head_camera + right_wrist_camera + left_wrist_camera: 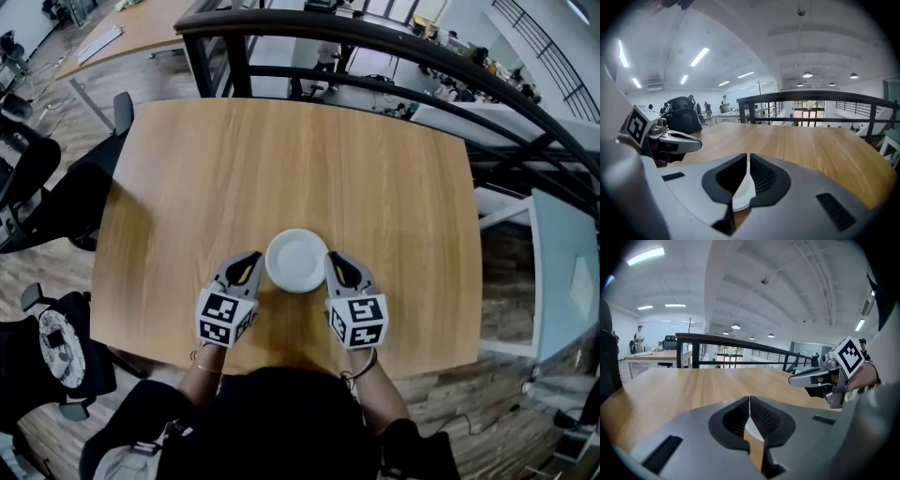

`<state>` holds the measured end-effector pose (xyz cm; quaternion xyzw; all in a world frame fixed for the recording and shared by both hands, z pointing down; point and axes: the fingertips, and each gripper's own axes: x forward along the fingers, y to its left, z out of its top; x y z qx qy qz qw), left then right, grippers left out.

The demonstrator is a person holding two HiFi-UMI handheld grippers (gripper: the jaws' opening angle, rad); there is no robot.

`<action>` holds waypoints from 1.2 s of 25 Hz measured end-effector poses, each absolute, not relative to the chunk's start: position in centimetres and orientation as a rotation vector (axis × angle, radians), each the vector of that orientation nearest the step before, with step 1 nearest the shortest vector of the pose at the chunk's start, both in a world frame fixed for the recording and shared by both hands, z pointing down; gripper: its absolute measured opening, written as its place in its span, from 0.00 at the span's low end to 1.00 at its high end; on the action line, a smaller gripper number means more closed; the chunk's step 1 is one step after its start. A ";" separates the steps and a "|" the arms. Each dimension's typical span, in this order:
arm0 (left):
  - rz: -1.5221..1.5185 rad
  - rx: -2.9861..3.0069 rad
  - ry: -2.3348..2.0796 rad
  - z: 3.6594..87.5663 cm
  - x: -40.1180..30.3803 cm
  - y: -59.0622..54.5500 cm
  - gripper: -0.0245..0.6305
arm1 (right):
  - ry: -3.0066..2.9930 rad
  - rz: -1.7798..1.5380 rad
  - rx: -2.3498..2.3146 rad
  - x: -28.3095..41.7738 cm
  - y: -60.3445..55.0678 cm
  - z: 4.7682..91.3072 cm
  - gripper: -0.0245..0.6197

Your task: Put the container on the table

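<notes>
A round white container sits on the wooden table near its front edge, and my two grippers flank it. My left gripper is at its left rim and my right gripper at its right rim. In the left gripper view the jaws are shut together with nothing between the pads, and a piece of the container shows below them. In the right gripper view the jaws stand almost together and empty, with the container's rim underneath.
A dark metal railing runs along the table's far and right sides. Black office chairs stand to the left of the table. The other gripper shows in each gripper view, the right one and the left one.
</notes>
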<state>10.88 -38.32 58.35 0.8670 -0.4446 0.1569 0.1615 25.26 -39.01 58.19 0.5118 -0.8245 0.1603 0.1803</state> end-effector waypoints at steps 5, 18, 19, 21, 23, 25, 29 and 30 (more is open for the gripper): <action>0.403 2.474 -1.290 57.2 10.2 -37.6 0.07 | -2.372 0.411 1.442 24.6 -38.2 56.7 0.09; 0.419 2.488 -1.265 57.3 11.0 -37.3 0.07 | -2.353 0.400 1.456 25.1 -37.6 56.0 0.07; 0.421 2.488 -1.263 57.3 11.0 -37.4 0.07 | -2.351 0.401 1.459 25.2 -37.7 56.0 0.07; 0.428 2.486 -1.264 57.5 10.9 -37.6 0.07 | -2.347 0.408 1.457 25.2 -37.8 56.2 0.07; 0.435 2.482 -1.268 57.6 10.9 -37.8 0.07 | -2.341 0.414 1.456 25.2 -37.8 56.3 0.07; 0.436 2.483 -1.267 57.7 11.1 -37.9 0.07 | -2.342 0.418 1.460 25.4 -37.9 56.3 0.07; 0.433 2.491 -1.260 57.7 11.2 -37.9 0.07 | -2.340 0.419 1.462 25.6 -38.0 56.3 0.07; 0.435 2.493 -1.259 57.7 11.2 -38.0 0.07 | -2.339 0.420 1.464 25.5 -38.0 56.3 0.07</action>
